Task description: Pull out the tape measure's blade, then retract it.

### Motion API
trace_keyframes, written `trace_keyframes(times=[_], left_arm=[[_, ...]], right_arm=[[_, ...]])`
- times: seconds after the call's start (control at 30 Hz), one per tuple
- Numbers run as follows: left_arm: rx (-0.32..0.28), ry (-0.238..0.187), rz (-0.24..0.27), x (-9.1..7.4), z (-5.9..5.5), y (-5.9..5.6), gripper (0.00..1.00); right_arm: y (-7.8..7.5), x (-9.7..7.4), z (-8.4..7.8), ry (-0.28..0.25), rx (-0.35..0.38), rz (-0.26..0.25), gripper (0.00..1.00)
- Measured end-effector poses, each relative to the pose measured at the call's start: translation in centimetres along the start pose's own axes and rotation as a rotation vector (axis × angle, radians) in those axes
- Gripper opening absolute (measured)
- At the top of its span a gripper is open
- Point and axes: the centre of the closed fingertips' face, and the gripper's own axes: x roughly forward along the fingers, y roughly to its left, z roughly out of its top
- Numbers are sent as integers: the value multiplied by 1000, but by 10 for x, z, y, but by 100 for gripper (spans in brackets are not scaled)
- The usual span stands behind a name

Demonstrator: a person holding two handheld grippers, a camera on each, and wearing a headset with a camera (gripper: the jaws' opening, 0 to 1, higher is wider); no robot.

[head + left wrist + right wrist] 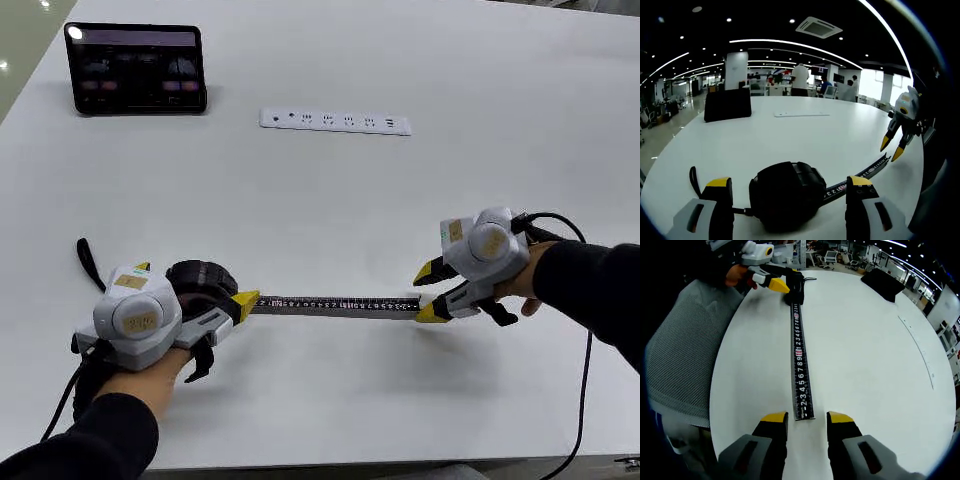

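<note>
On the table (400, 200) the tape measure's case (203, 276) sits at the front left, between the jaws of the left gripper (193, 283). Its blade (335, 305) runs flat to the right, the free end lying between the parted jaws of the right gripper (427, 293). Well behind lies the power strip (335, 121) in mid-table, with the tablet (136, 68) to its left at the far corner.

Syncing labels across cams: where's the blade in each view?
Head view: blade lies level, low centre.
Left gripper view: blade slants from bottom centre up to the right.
Right gripper view: blade runs up the middle, from bottom to top.
Shared landmark: the black case at the blade's one end.
</note>
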Motion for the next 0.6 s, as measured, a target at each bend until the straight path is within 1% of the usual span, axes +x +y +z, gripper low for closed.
trace_keyframes(times=[0.1, 0.17, 0.3, 0.43, 0.5, 0.53, 0.57, 0.6], left_arm=[[-1, 4, -4, 0, -2, -1, 89], [6, 1, -1, 0, -1, 0, 89], [-1, 6, 2, 0, -2, 1, 88], [-4, 7, 0, 0, -2, 1, 88], [-8, 10, -1, 0, -3, 1, 87], [-18, 10, -1, 0, -3, 1, 87], [-41, 10, 1, 0, -4, 2, 86], [-60, 11, 9, 0, -4, 5, 86]], right_arm=[[2, 2, -2, 4, 2, 10, 20], [3, 3, -2, 10, -2, 13, 19], [4, 4, -2, 19, -20, 15, 15], [3, 6, -5, 32, -22, 27, 13], [2, 9, -7, 34, -24, 22, 13], [3, 9, -6, 37, -28, 26, 12], [3, 9, -6, 38, -30, 26, 12], [4, 9, -5, 41, -33, 28, 12]])
